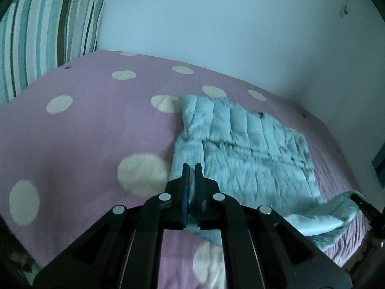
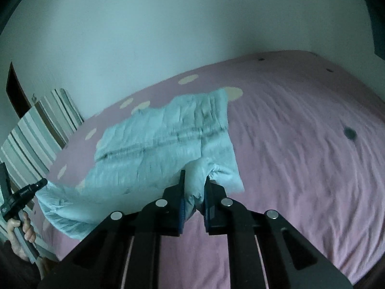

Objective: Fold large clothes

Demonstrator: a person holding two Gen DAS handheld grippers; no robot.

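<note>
Jacket [image 1: 252,144] lies flat mid-bed [image 1: 84,132], unfolded. Left gripper [image 1: 192,168] and right gripper [image 2: 195,180] each pinch its near-edge hem; first fold only starting.

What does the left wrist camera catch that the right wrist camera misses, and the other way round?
Only the left wrist view shows the left gripper from behind, its fingers pinching the pale blue quilted garment.

Only the right wrist view shows the person's hand on the other tool's handle, a dark spot on the sheet, and the right gripper clamped on a bunched corner.

Both show the garment, the pink dotted bedsheet, the striped pillow and the wall.
</note>
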